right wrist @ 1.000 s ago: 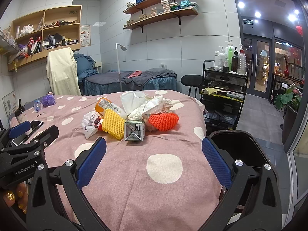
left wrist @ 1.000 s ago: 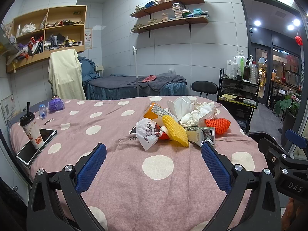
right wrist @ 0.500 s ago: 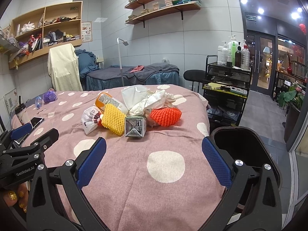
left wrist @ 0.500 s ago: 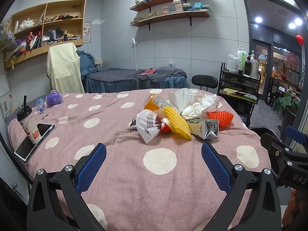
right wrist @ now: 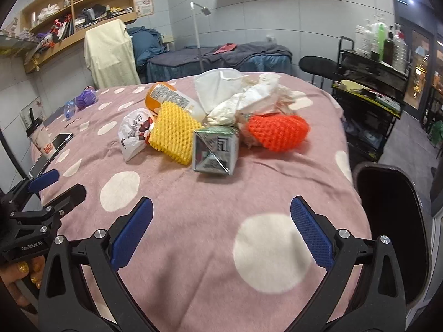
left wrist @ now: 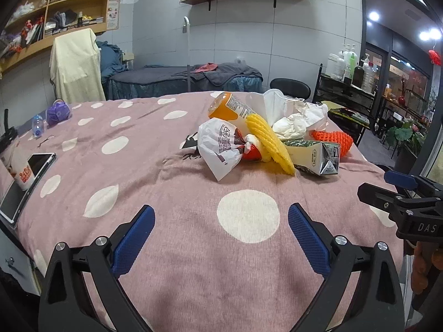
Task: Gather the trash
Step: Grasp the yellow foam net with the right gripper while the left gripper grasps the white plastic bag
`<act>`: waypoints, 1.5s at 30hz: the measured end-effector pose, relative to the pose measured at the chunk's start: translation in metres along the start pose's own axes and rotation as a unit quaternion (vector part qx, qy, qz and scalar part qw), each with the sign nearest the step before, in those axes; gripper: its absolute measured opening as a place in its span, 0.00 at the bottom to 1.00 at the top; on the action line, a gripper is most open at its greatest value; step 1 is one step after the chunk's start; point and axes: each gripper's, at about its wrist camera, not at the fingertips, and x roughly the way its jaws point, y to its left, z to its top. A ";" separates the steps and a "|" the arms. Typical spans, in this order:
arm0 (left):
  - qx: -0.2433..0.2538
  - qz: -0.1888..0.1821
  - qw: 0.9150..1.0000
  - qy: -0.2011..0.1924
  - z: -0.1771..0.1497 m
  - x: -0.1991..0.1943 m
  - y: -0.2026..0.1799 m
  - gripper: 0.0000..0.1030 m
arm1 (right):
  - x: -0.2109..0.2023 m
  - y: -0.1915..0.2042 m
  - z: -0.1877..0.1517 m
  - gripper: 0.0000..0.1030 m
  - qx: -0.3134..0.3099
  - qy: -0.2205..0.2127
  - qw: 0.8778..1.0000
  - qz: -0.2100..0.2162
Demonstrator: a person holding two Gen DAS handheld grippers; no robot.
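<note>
Pink polka-dot bedspread (left wrist: 166, 171) fills both wrist views, w/ a treatment room (shelves, second bed, trolley) behind. Trash pile is seen near mid-bed: drink carton (right wrist: 216, 149) nearest, yellow foam net (right wrist: 174, 132) touching its left side, orange foam net (right wrist: 277, 132) just beside it on the right, printed plastic bag (left wrist: 218, 146), orange bottle (left wrist: 229, 108), face mask (right wrist: 218, 85) and crumpled tissue (left wrist: 290, 123) behind. Vs. 0.5 s and 1.0 s ago the pile is larger and more central in both views, so both tools have been brought closer; approach phase is judged, nothing collected yet. Left gripper (left wrist: 220, 229) is held spread wide, nothing between the pads; right gripper (right wrist: 221, 225) likewise wide apart and empty, roughly lined up w/ the carton (likely first pick). Only the right view shows a dark bin (right wrist: 393, 221) off the bed's right edge; only the left view shows clearly the cup (left wrist: 16, 166) standing on a tablet (left wrist: 25, 185) at far left, prob. not trash.
</note>
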 end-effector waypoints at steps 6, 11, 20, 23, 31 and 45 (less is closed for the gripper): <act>0.010 -0.030 0.999 0.011 0.031 0.034 0.013 0.84 | 0.019 0.026 0.029 0.95 -0.059 0.008 0.997 0.048; -0.012 -0.071 0.997 0.036 0.055 0.066 0.028 0.80 | 0.023 0.033 0.041 0.95 -0.078 -0.001 0.995 0.057; -0.052 -0.139 0.985 0.084 0.059 0.103 0.031 0.33 | 0.036 0.032 0.046 0.95 -0.092 0.007 0.994 0.057; -0.043 -0.141 0.986 0.076 0.060 0.099 0.027 0.13 | 0.040 0.033 0.048 0.95 -0.097 0.011 0.994 0.059; -0.055 -0.125 0.990 0.020 0.069 0.065 0.038 0.03 | 0.049 0.053 0.056 0.95 -0.128 0.009 0.989 0.073; -0.073 -0.060 0.995 -0.036 0.074 0.019 0.067 0.03 | 0.115 0.112 0.058 0.68 -0.213 0.088 0.972 0.050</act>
